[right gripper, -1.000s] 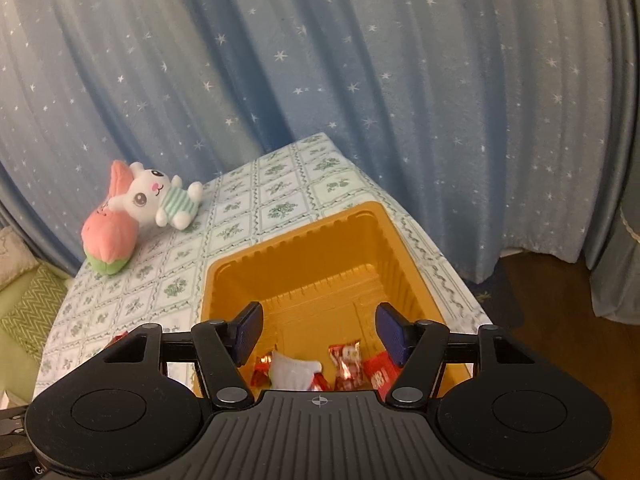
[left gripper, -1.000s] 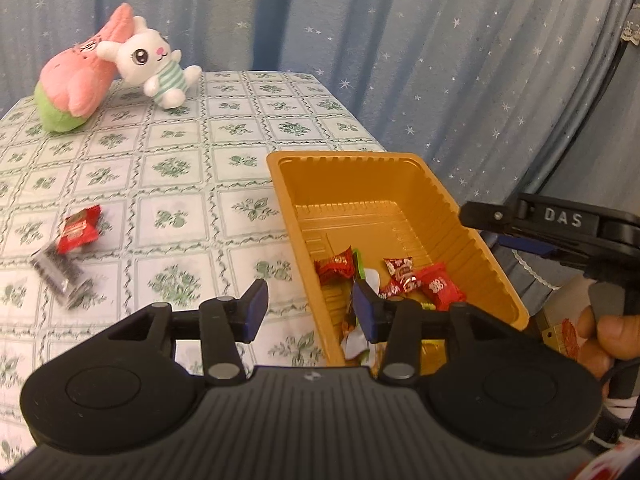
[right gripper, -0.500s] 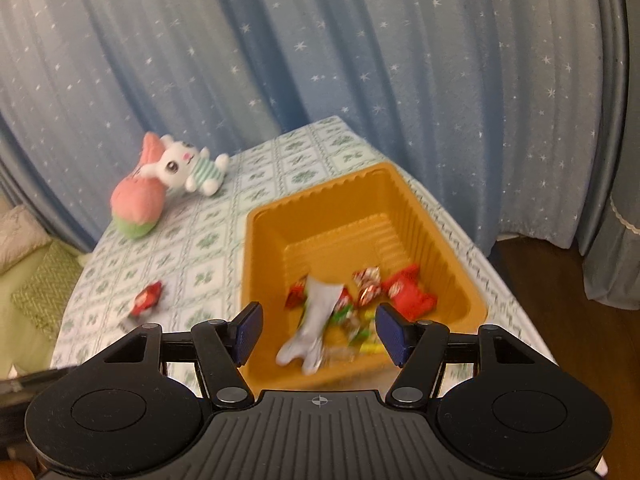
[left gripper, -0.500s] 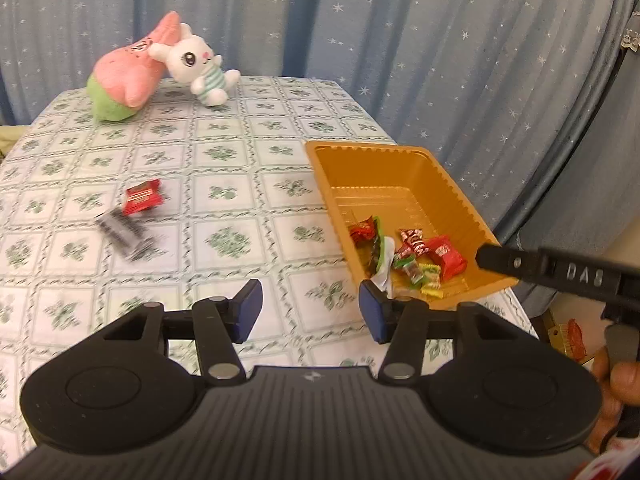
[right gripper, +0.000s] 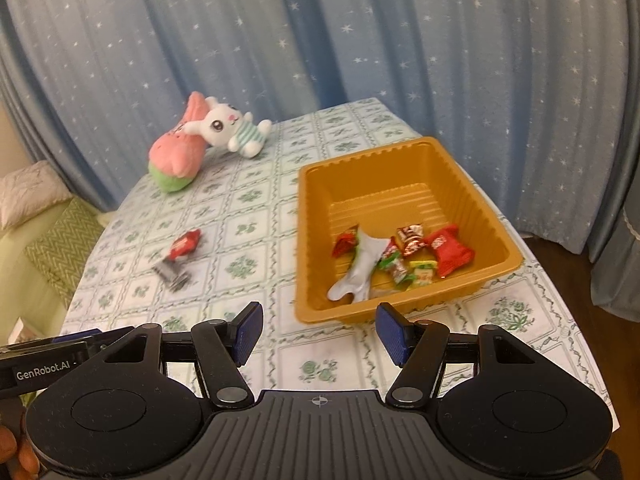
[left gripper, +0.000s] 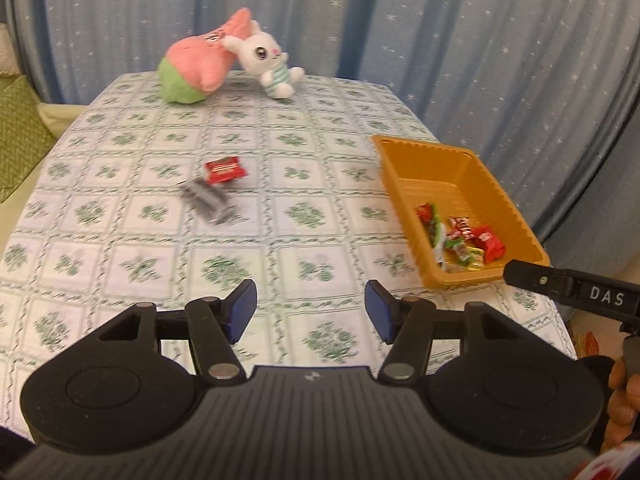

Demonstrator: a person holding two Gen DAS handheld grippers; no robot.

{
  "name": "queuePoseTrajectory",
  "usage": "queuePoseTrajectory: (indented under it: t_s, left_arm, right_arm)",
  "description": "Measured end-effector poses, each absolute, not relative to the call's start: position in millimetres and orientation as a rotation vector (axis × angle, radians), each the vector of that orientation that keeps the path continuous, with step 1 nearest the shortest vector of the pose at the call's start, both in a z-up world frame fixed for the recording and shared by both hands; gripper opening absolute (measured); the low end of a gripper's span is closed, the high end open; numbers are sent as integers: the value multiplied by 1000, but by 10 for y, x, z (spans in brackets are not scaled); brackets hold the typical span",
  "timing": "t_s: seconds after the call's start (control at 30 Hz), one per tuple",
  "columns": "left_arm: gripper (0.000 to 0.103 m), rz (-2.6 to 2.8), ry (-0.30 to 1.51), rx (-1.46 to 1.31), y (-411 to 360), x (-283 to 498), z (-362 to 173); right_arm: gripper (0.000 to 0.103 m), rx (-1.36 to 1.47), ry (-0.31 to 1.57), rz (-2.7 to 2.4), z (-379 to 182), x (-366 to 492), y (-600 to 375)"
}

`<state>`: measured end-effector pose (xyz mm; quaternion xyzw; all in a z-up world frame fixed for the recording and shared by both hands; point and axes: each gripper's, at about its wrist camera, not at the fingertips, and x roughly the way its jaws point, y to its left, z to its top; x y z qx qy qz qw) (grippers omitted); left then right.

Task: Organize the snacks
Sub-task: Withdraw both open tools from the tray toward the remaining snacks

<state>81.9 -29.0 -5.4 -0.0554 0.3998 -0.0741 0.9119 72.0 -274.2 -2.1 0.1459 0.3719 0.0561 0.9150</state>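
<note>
My left gripper (left gripper: 310,312) hangs over the near side of the worktop (left gripper: 280,240), its blue-padded fingers (left gripper: 242,310) spread wide with nothing between them; my right gripper (right gripper: 319,332) is the same story, fingers (right gripper: 248,330) released and bare, poised just short of the orange tray (right gripper: 460,296); that tray sits on the right side of the green-patterned cloth, near the worktop's edge; inside it, bunched toward the near end, lie a red wrapper (right gripper: 450,250), a small red packet (right gripper: 345,241), a dark foil candy (right gripper: 410,236), a couple of green and yellow sweets (right gripper: 422,274) and a long white wrapper (right gripper: 360,272) sprawled across the tray floor; out on the open cloth, well apart from the tray, two snacks are outside it: a red packet (left gripper: 224,171) and, touching or just beside it, a dark grey wrapper (left gripper: 204,199), blurred in both views; at the far end of the worktop a pink-and-green plush (left gripper: 196,64) leans against a white bunny plush (left gripper: 266,60); blue star-speckled curtains (left gripper: 440,40) hang behind everything.
</note>
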Motion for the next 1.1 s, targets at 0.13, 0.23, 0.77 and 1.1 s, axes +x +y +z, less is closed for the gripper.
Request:
queuePoseTrajectory:
  t_s: [0.13,0.23,0.77,1.1]
  left_arm:
    - [56,-123,822,-127,-124,772,-55]
    - [56,-102,821,-138,-15,758,-51]
    - [58,-47,818,-170,244,828,-64]
    - [61,-17,834,-181,360,1019,-195]
  right_arm:
    - [62,289,763,139,3,735,-2625]
    - [62,277,763,154,15,753,-2546]
    - [62,241,768,196,24,917,-2280]
    - [62,227,771,214,-36,1108,-2138]
